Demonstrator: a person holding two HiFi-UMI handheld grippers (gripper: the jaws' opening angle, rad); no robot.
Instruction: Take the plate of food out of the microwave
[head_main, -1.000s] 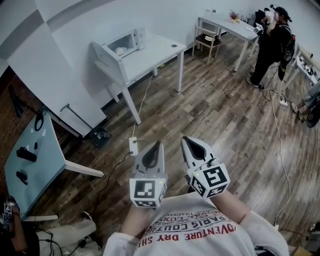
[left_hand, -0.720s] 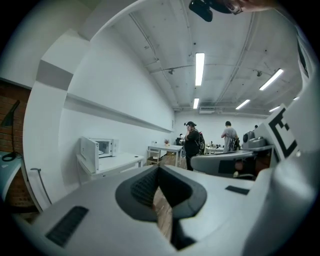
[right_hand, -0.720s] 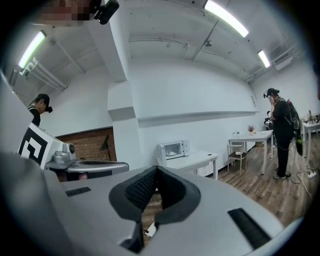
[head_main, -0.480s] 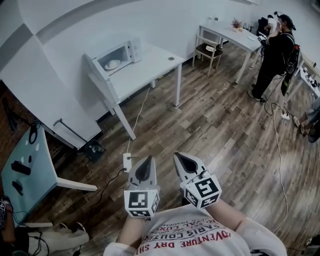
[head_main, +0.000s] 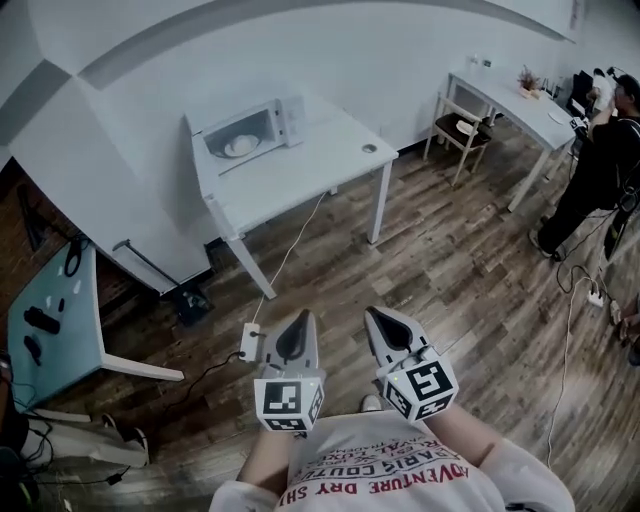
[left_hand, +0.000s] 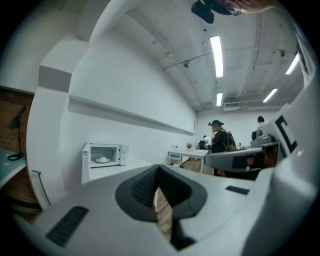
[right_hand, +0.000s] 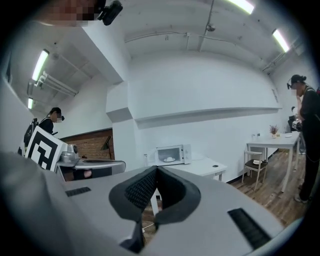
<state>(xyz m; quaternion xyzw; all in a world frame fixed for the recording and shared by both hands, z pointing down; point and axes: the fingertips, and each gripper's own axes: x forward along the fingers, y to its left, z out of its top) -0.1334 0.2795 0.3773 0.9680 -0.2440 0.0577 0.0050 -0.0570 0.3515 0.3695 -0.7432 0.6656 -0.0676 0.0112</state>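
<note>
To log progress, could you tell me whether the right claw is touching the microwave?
Apart: the head view shows wooden floor between the right claw and the microwave.

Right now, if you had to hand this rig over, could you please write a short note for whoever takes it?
Left gripper: jaws shut, empty, held out in front of the person.
Right gripper: jaws shut, empty, beside the left one.
Plate of food: inside the microwave, which looks open, on the white table.
Done: nothing yet; bare floor lies between the grippers and the table.
Left: walk up, reach in, grip the plate, bring it out.
</note>
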